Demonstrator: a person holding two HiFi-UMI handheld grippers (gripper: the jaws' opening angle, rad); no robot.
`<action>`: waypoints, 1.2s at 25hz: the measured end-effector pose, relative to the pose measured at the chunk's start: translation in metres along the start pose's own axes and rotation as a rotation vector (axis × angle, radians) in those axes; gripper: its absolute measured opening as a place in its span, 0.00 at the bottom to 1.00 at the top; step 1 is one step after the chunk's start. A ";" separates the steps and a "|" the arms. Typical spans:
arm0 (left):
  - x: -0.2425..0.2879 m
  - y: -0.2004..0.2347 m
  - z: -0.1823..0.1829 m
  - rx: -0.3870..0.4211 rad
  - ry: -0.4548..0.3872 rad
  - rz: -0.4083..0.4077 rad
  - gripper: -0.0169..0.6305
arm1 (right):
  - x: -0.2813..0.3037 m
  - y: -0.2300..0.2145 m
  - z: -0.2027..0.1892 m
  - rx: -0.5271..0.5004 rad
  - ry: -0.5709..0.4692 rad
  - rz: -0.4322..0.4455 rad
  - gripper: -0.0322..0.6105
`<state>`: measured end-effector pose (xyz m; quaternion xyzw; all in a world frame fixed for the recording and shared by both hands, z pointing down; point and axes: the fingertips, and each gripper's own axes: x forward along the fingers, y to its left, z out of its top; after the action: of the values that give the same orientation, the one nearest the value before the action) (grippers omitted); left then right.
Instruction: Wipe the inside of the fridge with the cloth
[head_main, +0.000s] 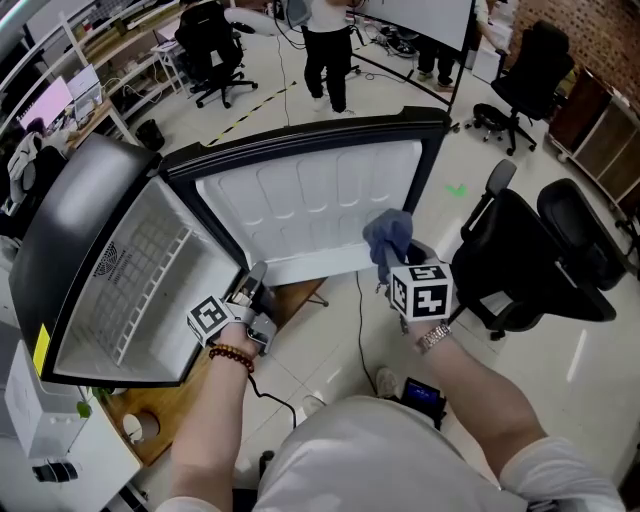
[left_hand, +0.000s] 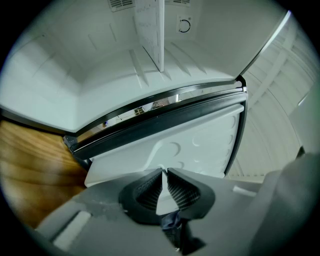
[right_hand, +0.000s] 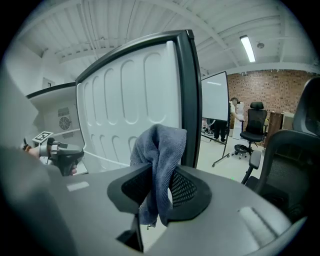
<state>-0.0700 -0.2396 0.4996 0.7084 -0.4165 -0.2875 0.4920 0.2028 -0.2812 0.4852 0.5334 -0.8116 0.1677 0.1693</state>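
Cloth: pinched in your right gripper jaws, held in the air before the open door.
Left gripper: jaws pressed together, empty, by the door's edge.
Progress: wiping looks unstarted; the whole fridge inside is left.

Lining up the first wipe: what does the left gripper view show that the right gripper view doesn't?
Only the left gripper view: a deep look into the fridge, with the white panel standing inside it and the ribs beside that, and a wooden surface next to the fridge. Only the right gripper view: the blue-grey cloth pinched in the right tool, plus a whiteboard and an office chair across the room. Both: the white inner lining of the open door and the left tool, shut.
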 end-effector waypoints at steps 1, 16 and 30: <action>0.000 0.001 0.000 0.001 0.002 0.007 0.08 | -0.001 0.000 0.001 0.003 -0.005 -0.001 0.19; 0.003 -0.002 -0.001 0.009 0.056 0.011 0.08 | -0.012 0.113 -0.003 -0.072 -0.115 0.200 0.19; -0.001 0.002 -0.004 0.008 0.109 0.053 0.08 | 0.064 0.220 -0.061 -0.164 0.002 0.335 0.19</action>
<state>-0.0681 -0.2369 0.5032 0.7137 -0.4089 -0.2339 0.5185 -0.0181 -0.2227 0.5477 0.3750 -0.8999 0.1274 0.1825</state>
